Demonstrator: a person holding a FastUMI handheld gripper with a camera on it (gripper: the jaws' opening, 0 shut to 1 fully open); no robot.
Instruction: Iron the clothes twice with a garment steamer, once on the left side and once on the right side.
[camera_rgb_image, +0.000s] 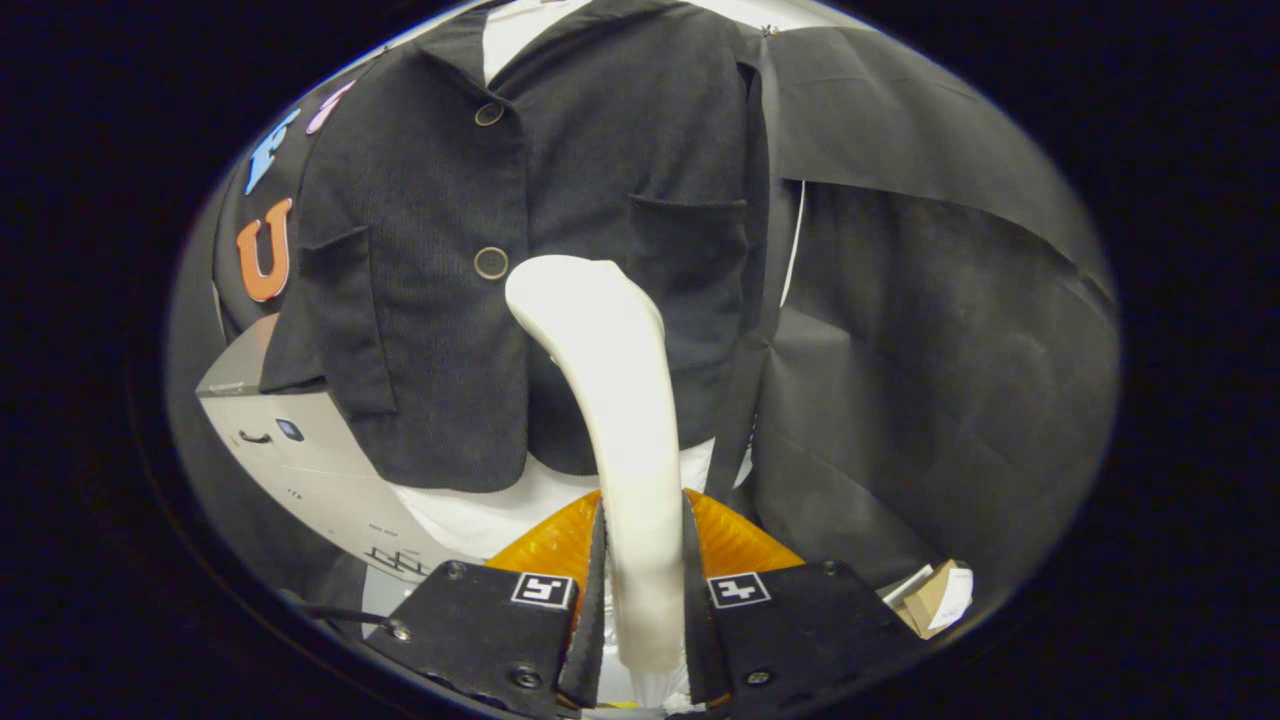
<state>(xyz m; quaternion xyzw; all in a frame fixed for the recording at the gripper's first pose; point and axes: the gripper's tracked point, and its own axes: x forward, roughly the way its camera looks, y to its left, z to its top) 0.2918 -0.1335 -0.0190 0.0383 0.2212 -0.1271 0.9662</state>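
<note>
We see the tool (645, 600) pinching the white garment steamer (620, 400) by its handle. Its head rises toward 12 o'clock, against the dark jacket (450, 300) hanging just beyond.

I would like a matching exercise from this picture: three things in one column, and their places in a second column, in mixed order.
Things:
1. steamer handle
2. jacket
3. cardboard piece

Places:
A. hanging beyond the fingers
B. low down, right of the fingers
C. clamped between the two fingers of the gripper

Pairs: 1-C, 2-A, 3-B
</note>
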